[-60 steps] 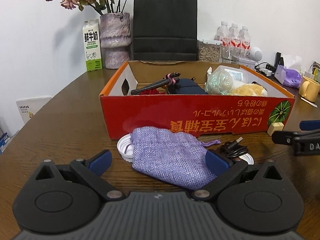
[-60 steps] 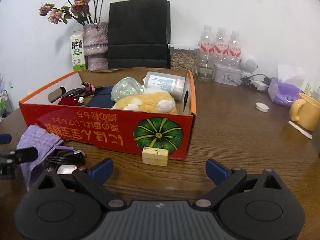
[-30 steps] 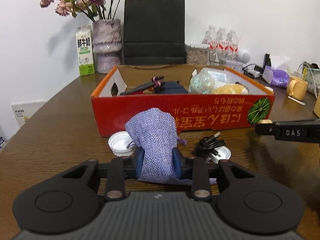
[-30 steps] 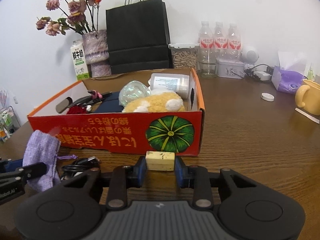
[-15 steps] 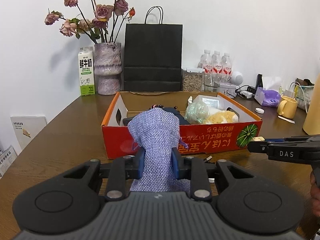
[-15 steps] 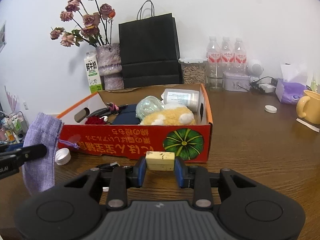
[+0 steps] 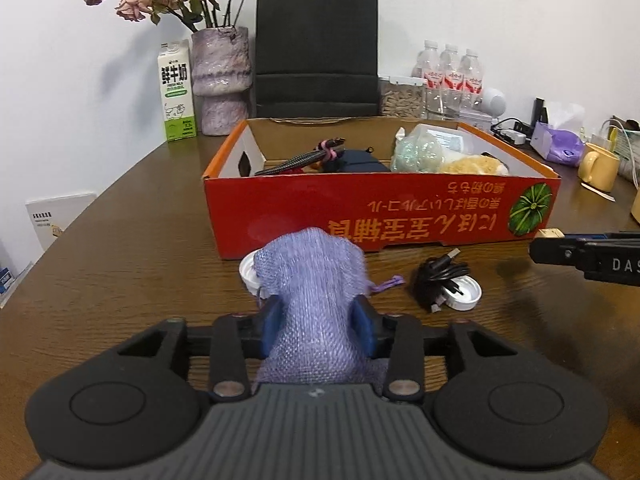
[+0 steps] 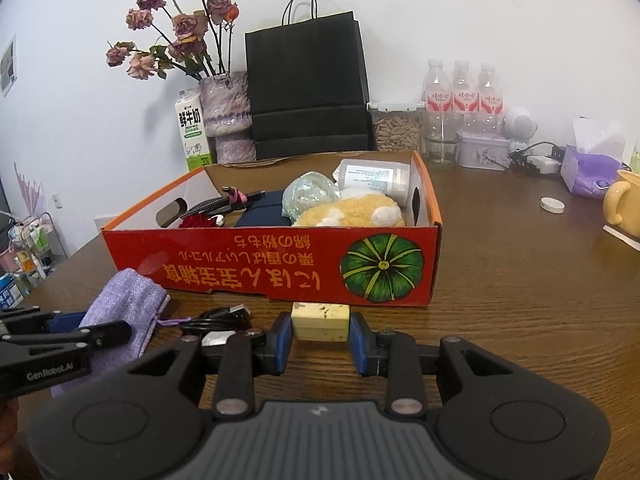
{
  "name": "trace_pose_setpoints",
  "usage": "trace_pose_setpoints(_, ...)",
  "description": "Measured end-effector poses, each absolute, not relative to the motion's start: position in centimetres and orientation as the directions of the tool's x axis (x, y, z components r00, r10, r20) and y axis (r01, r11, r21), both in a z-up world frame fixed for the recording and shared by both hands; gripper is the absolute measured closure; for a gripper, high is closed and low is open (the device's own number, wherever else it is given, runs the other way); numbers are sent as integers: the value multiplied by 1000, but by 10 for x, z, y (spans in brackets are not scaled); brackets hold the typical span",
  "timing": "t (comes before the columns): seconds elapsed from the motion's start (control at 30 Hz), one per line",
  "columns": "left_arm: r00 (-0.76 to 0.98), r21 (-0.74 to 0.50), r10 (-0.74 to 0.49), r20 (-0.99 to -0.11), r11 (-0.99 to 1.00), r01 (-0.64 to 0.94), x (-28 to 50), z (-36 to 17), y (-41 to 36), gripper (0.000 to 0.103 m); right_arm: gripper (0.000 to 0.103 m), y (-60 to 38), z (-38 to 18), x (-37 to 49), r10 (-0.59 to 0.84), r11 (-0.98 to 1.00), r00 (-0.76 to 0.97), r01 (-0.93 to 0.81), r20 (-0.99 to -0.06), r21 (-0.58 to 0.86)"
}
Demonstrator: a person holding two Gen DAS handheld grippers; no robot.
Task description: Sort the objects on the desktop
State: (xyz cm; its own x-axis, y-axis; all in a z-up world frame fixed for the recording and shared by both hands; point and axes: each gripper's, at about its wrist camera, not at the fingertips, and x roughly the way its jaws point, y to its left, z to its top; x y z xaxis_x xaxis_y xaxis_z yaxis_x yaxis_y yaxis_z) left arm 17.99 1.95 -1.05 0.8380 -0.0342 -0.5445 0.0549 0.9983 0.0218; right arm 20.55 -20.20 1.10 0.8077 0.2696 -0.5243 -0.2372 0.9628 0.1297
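A purple woven pouch (image 7: 316, 280) sits between the blue pads of my left gripper (image 7: 318, 332). The jaws are opening, and the pads still touch the pouch's sides. In the right wrist view the pouch (image 8: 124, 304) droops onto the table in front of the red cardboard box (image 8: 260, 268). My right gripper (image 8: 320, 338) is shut on a small cream block (image 8: 320, 322), just before the box's pumpkin picture. From the left wrist view the right gripper (image 7: 580, 256) reaches in from the right with the block (image 7: 550, 233) at its tip.
A coiled black cable (image 7: 440, 280) lies on a white lid (image 7: 468, 294), and another white lid (image 7: 248, 272) sits behind the pouch. The red box (image 7: 360, 220) holds a plush toy, a bag and a cord. A yellow mug (image 8: 622, 204), tissues, bottles, a vase and a black bag line the back.
My left gripper has come down with the pouch from above the box front to table level, and its jaws have widened. The right gripper still holds the block, barely moved.
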Motion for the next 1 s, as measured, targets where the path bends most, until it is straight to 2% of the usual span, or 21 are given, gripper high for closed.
trace_pose_setpoints(0.03,843,25,-27,-538,998,49,179,-10,20,52,74,-202,11,206,270,963,807,-238,-525,129)
trace_pose_setpoints(0.23,838,40,-20,-546,998,49,181,-10,20,54,74,-200,10,205,275,961,804,-244,-528,129)
trace_pose_setpoints(0.37,826,28,-32,-563,998,58,186,-15,19,73,74,-199,10,204,279,960,801,-249,-531,129)
trace_pose_setpoints(0.47,833,23,-39,-552,998,62,184,-14,20,79,74,-200,9,205,280,960,799,-250,-532,129)
trace_pose_setpoints(0.77,867,3,-69,-494,997,81,172,7,24,79,74,-201,11,204,279,960,802,-250,-528,128)
trace_pose_setpoints(1.0,834,2,-76,-546,996,92,180,-3,24,78,74,-199,11,203,286,957,798,-259,-531,128)
